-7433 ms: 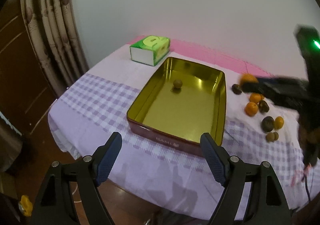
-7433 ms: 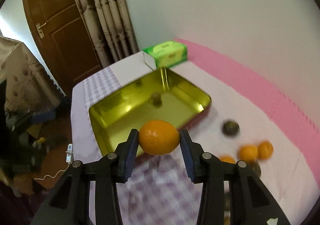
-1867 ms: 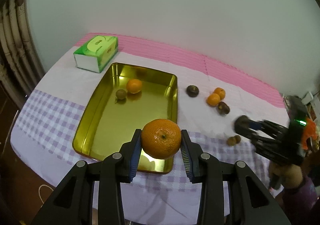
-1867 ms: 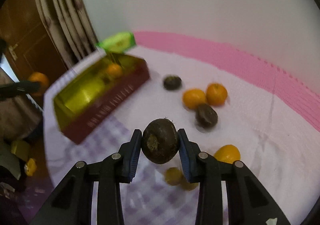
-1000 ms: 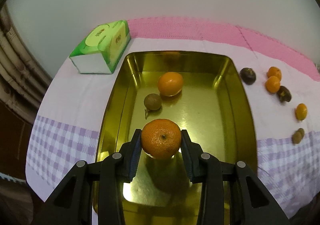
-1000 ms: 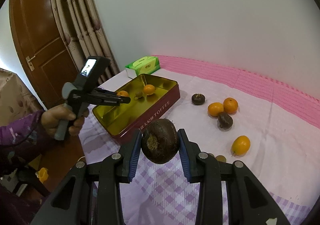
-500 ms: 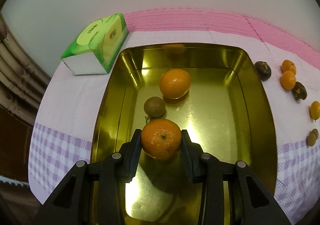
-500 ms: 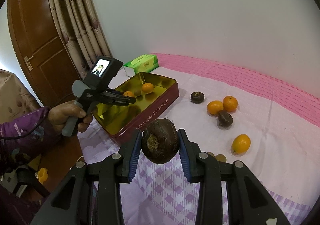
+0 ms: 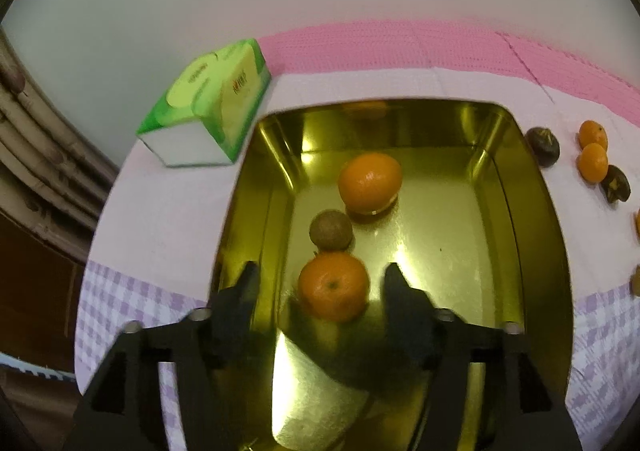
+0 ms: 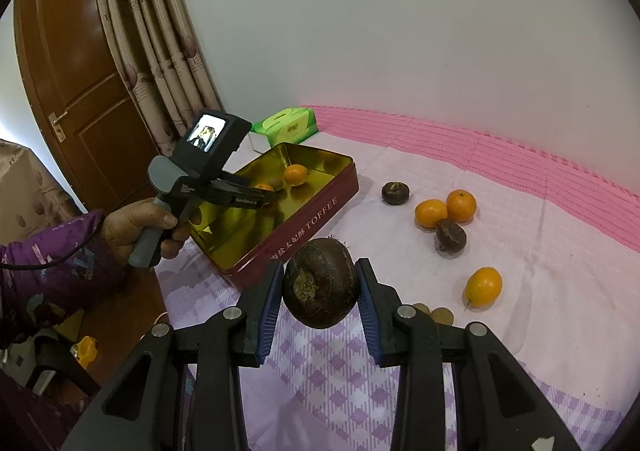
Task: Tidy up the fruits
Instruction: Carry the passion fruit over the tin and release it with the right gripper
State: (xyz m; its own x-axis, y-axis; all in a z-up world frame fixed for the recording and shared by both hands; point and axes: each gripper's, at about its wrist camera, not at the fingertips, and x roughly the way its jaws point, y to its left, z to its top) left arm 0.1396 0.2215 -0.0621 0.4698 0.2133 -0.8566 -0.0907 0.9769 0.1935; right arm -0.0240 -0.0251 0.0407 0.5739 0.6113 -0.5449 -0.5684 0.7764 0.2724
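A gold tin tray holds an orange, a small brown fruit and a second orange. My left gripper hangs over the tray with its jaws opening; that second orange sits between them, free of the pads, touching the brown fruit. In the right wrist view my right gripper is shut on a dark brown round fruit above the checked cloth, right of the tray. My left gripper shows there, held by a hand.
A green tissue box stands behind the tray's left corner. Loose on the white cloth right of the tray lie several oranges and dark fruits, plus a yellow-orange fruit. A door and curtain stand at the left.
My left gripper's jaws have spread apart and let go of the orange, which now rests in the tray. The right gripper has stayed put with its dark fruit.
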